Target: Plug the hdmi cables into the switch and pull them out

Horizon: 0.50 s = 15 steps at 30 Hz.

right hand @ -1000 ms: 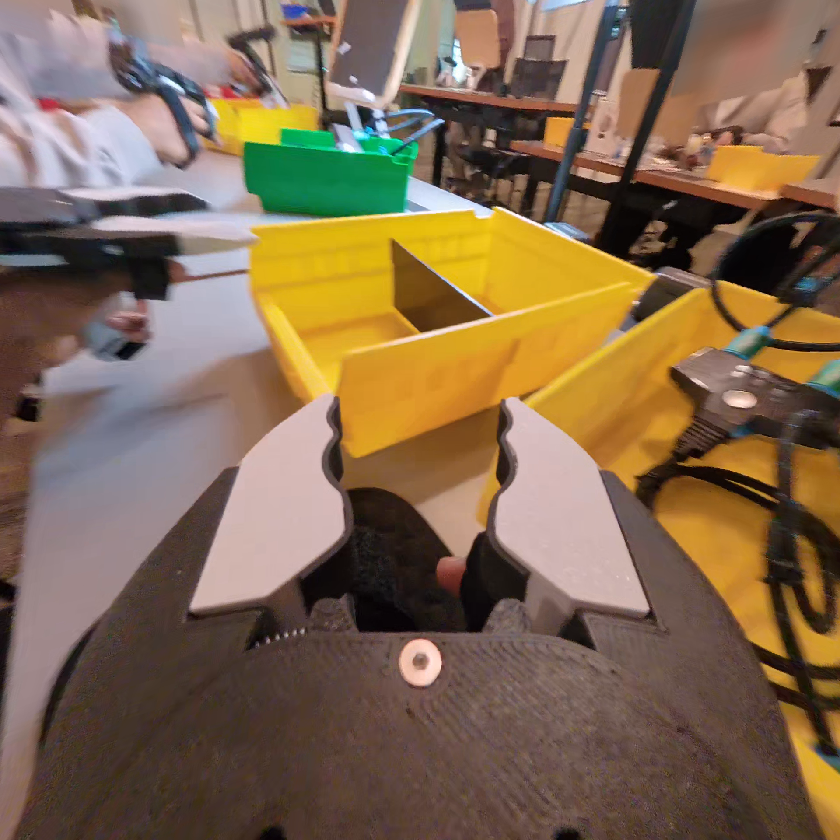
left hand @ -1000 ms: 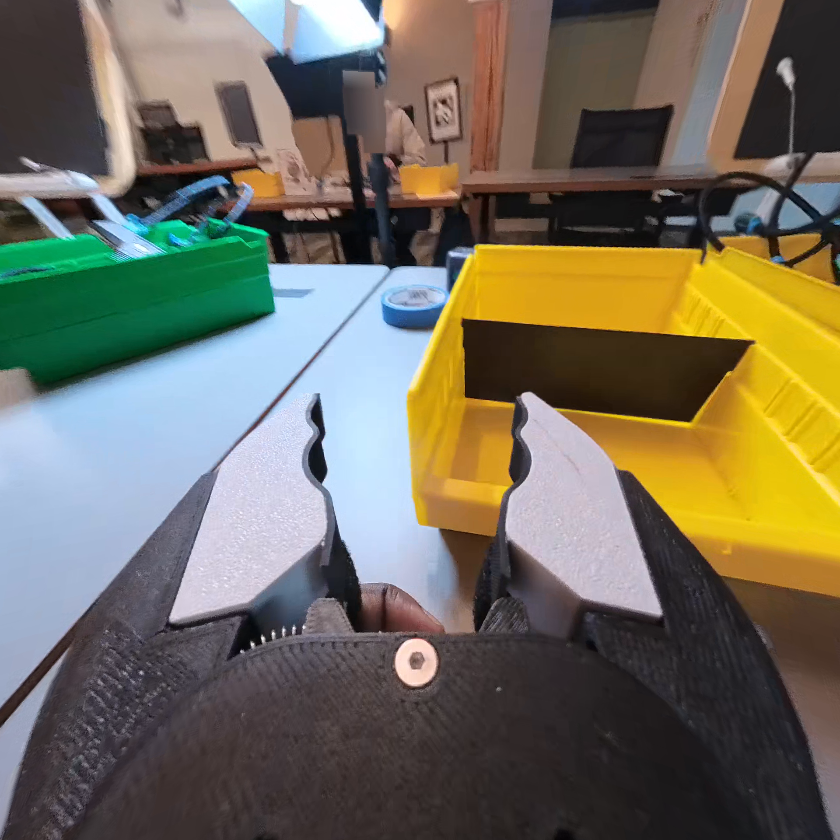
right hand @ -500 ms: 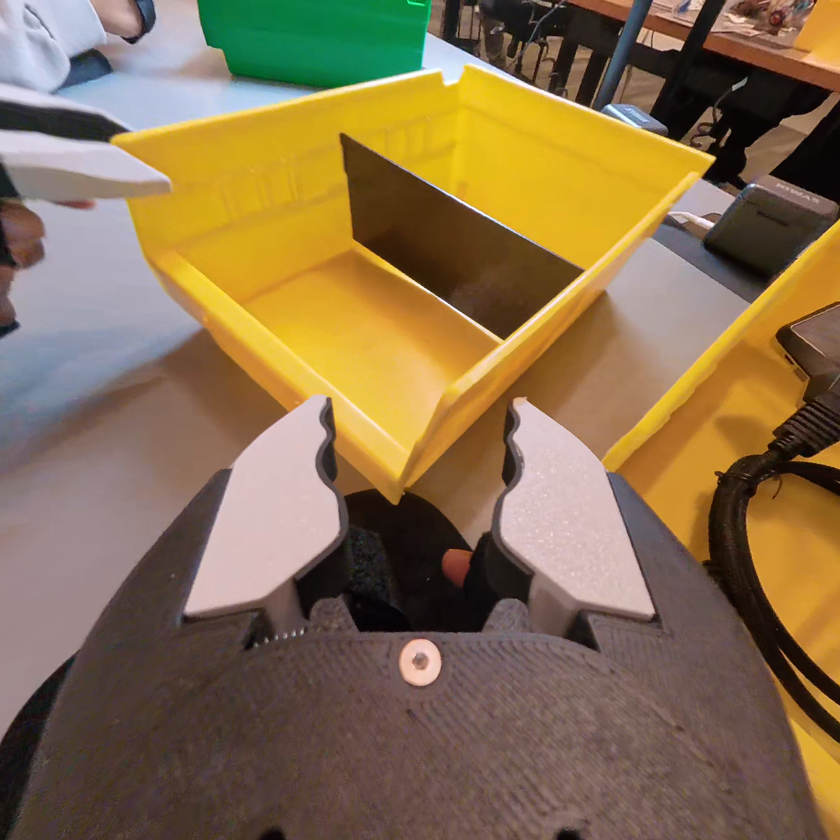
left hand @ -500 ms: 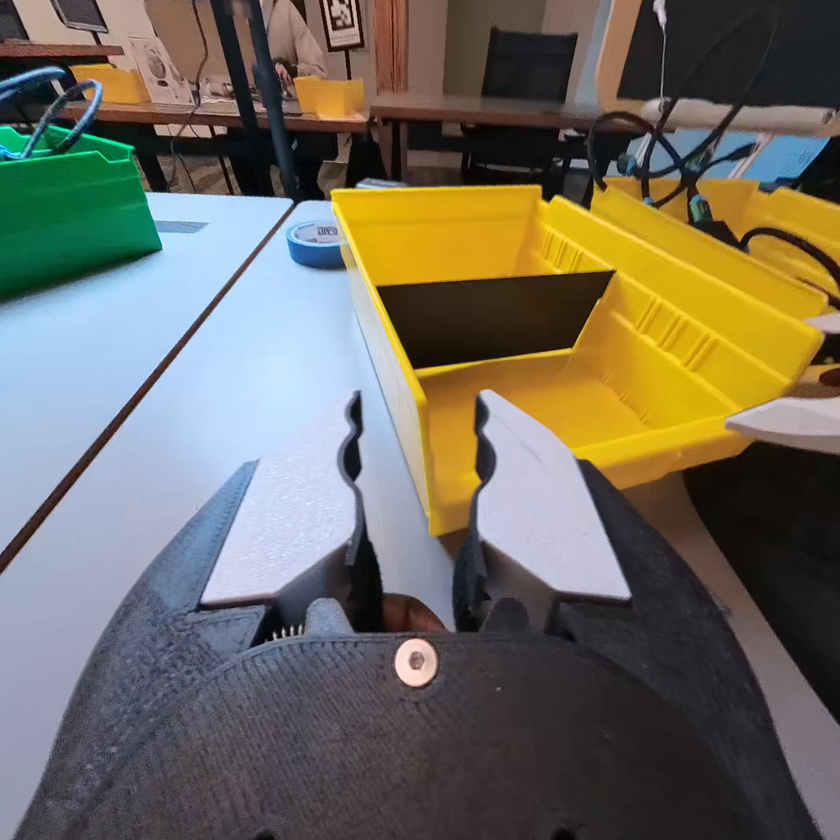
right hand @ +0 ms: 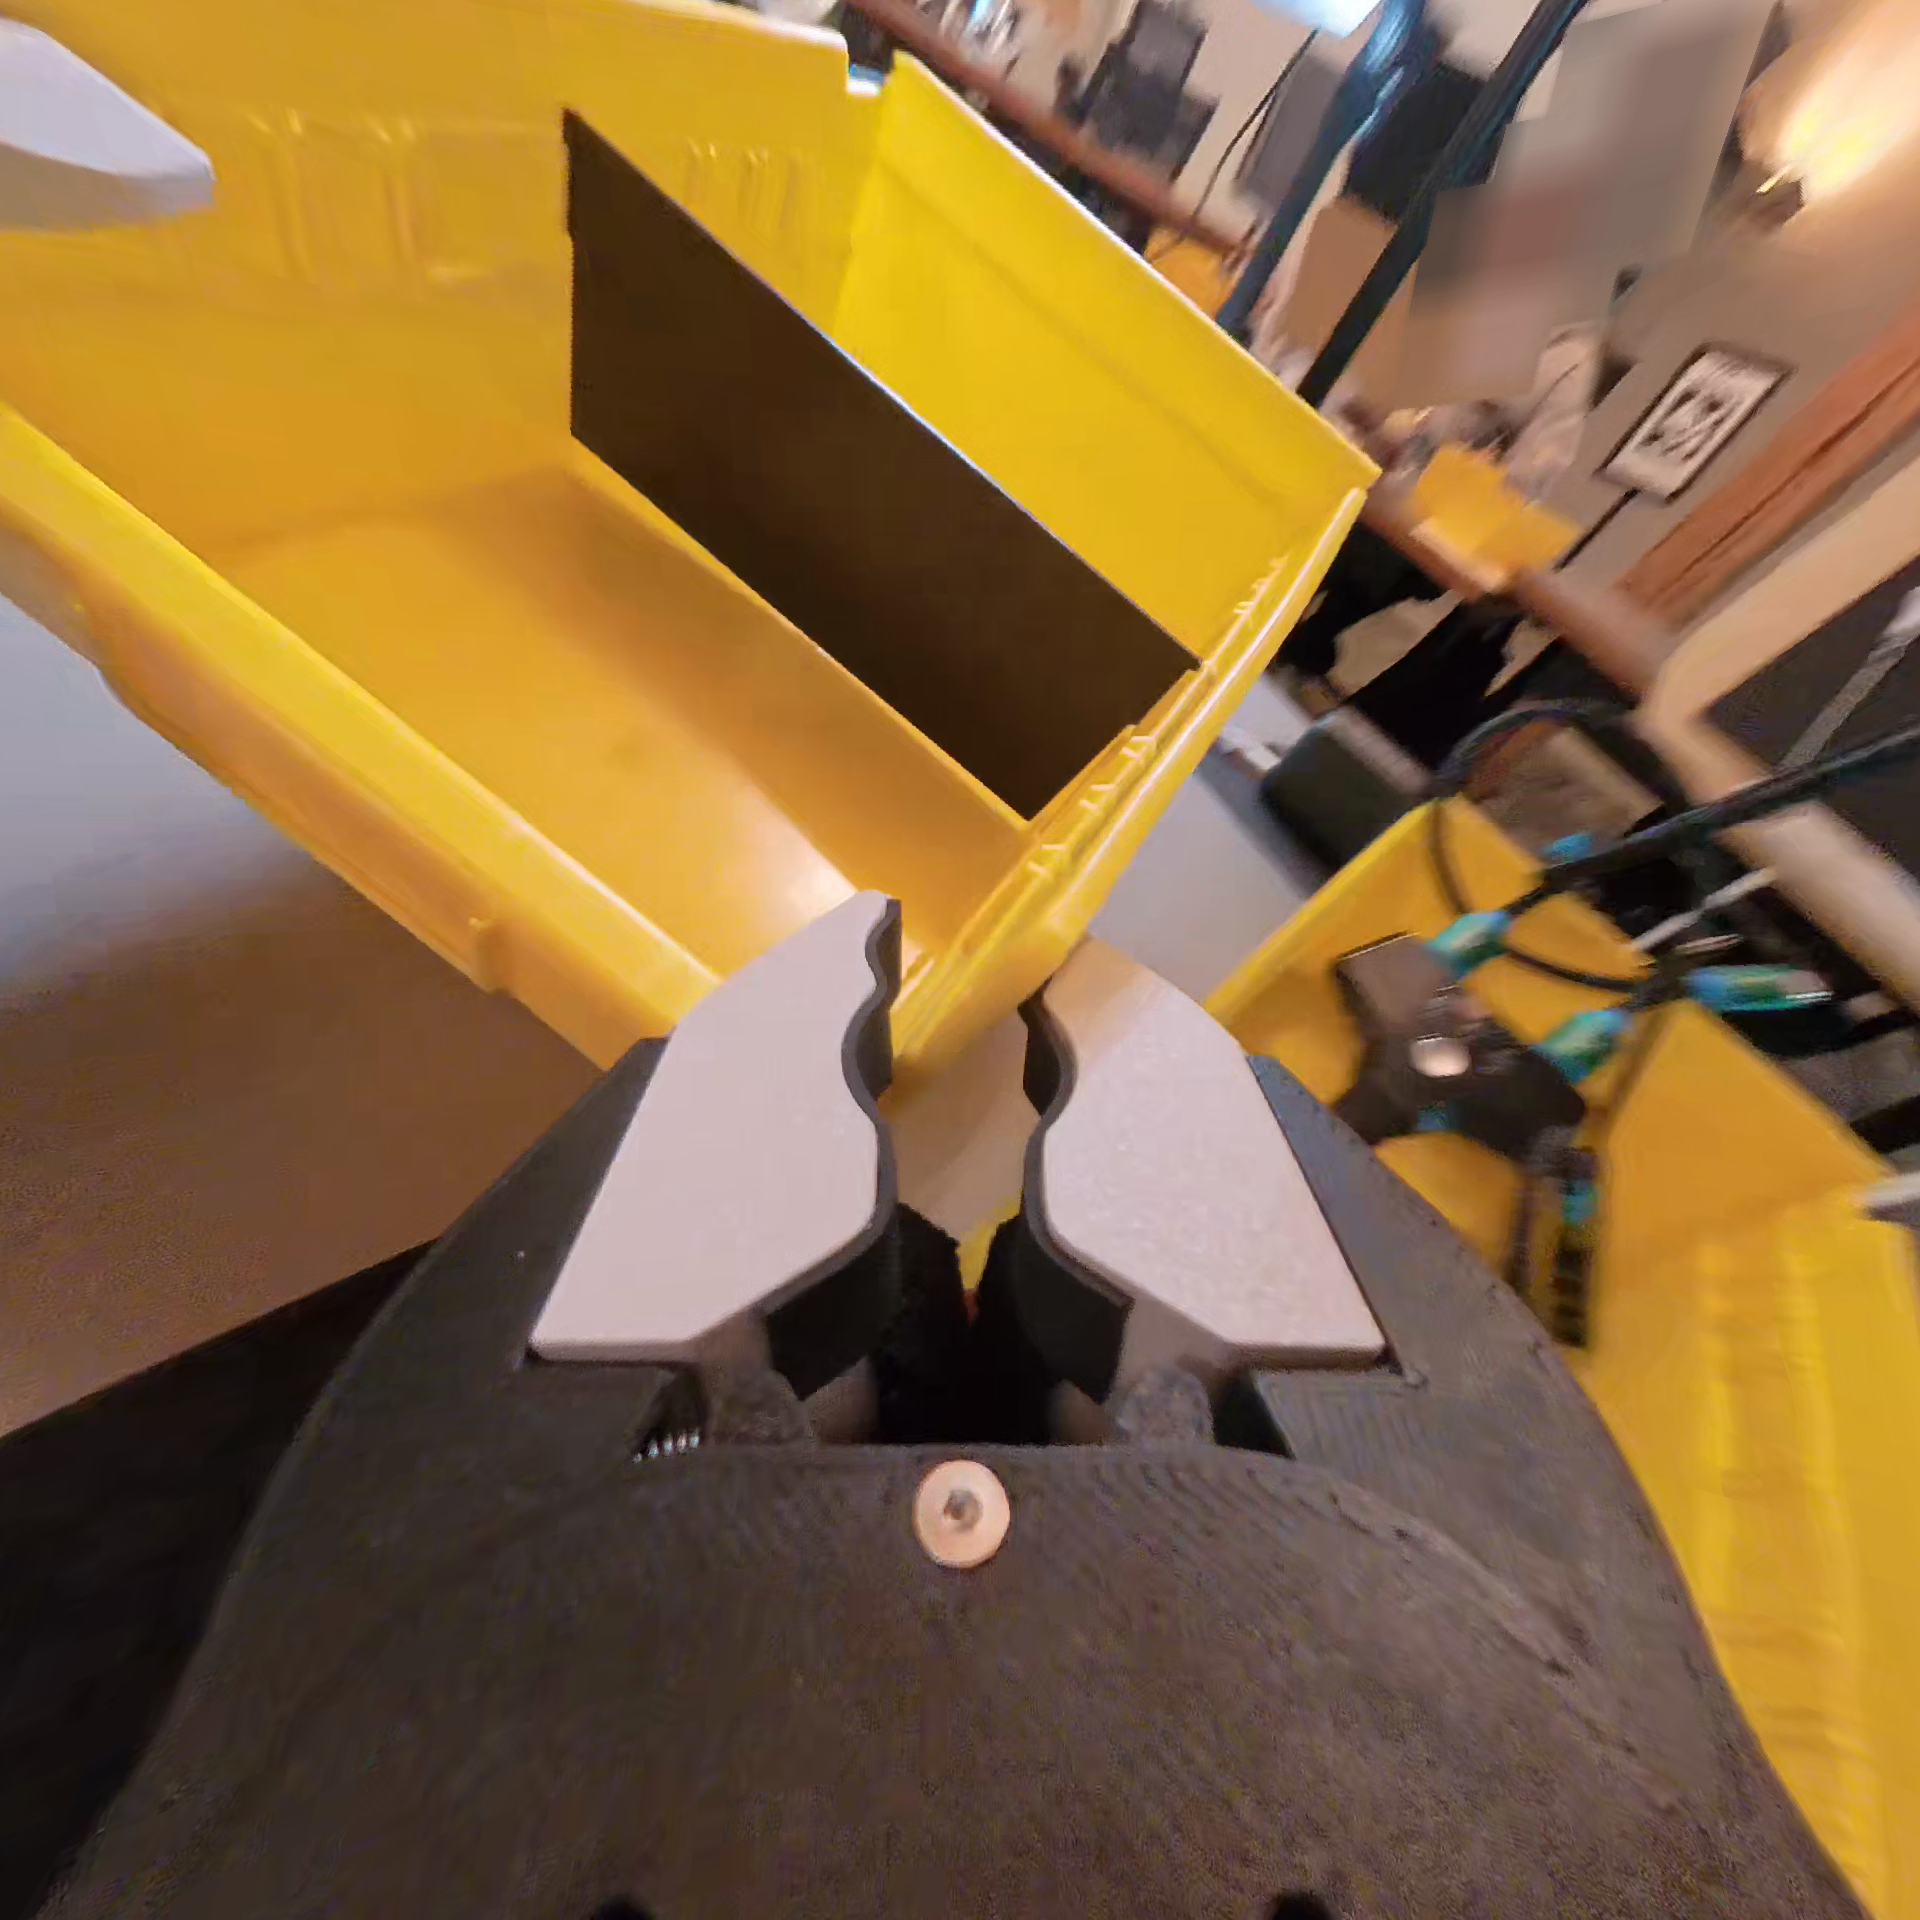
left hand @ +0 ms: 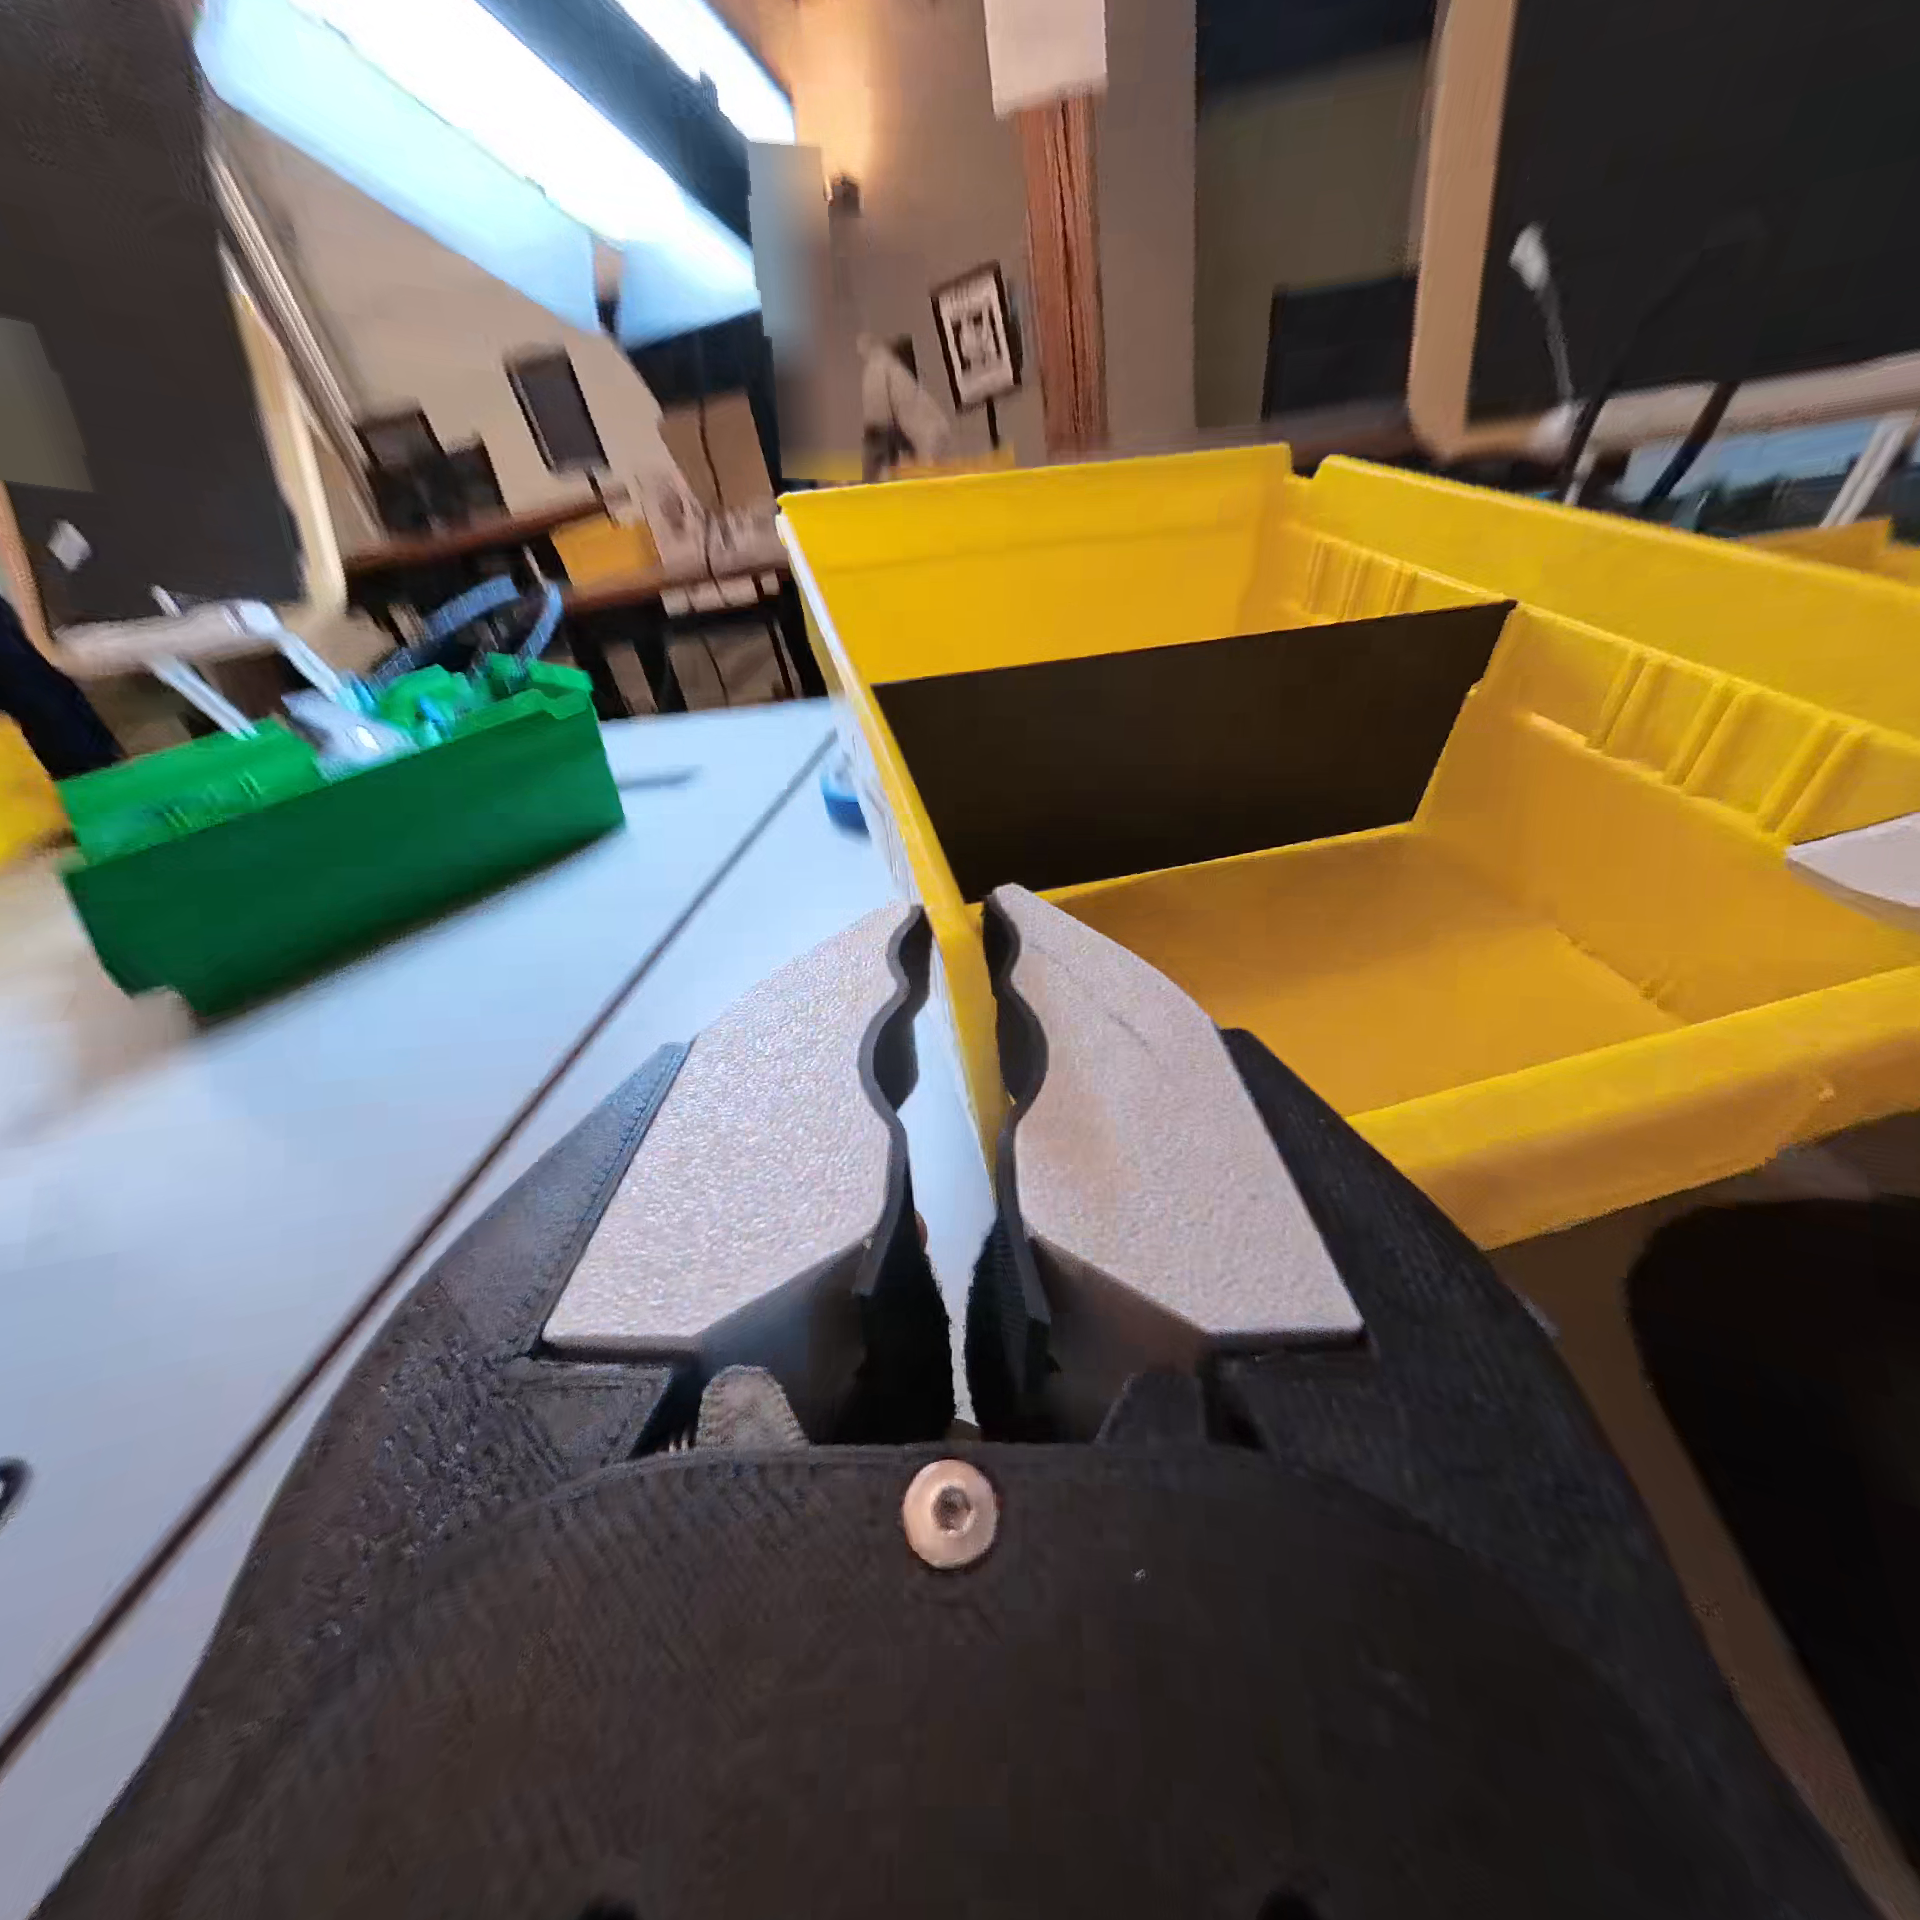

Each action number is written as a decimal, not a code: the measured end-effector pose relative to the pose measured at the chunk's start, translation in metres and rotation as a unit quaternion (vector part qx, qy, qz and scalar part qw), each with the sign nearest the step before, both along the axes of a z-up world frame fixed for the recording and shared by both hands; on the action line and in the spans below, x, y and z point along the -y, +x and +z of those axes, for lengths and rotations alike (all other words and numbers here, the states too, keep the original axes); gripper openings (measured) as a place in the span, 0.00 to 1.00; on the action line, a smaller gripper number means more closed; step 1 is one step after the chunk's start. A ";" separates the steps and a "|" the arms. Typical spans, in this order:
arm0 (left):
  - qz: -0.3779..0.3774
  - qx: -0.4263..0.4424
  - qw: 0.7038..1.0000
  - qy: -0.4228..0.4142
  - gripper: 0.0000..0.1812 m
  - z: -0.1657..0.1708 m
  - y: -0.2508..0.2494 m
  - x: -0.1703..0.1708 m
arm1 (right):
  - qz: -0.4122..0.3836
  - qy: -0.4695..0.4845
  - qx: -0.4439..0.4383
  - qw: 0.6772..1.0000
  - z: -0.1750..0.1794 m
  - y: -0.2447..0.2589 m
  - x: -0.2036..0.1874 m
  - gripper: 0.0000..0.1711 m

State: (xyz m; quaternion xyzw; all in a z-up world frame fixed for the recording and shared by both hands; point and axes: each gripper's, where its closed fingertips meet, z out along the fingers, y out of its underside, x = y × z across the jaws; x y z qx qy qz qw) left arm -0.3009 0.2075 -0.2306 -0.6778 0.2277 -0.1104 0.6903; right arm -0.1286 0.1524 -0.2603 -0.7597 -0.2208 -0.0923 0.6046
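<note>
We are pinching bin (left hand: pixel 1558 1132) walls at near corners: left claw (left hand: pixel 951 925), right claw (right hand: pixel 961 961). Keeping both grips level; switch (right hand: pixel 1455 1070) waiting in neighbouring bin.

Light: bright ceiling strip (left hand: pixel 499 135) blown out above me | Glare: pale sheen on the table (left hand: pixel 312 1122) | Blur: green bin (left hand: pixel 343 831) and back of room smeared; cables (right hand: pixel 1558 997) soft | Sharp: my hand-held gripper (left hand: pixel 951 935) | Edges: wide-angle bending.

left tongs (left hand: pixel 951 935) pinched narrow; right tongs (right hand: pixel 961 961) pinched narrow, tilted
</note>
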 end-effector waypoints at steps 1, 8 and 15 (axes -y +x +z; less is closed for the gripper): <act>-0.001 0.004 1.000 0.027 0.05 0.018 0.006 0.009 | -0.007 0.022 0.009 1.000 0.015 0.006 0.008 0.12; -0.111 0.047 0.986 0.112 0.06 0.096 0.122 0.072 | -0.121 0.121 0.040 0.984 0.098 0.110 0.097 0.11; -0.260 0.061 0.960 0.089 0.05 0.090 0.311 0.132 | -0.260 0.122 0.052 0.956 0.089 0.262 0.206 0.12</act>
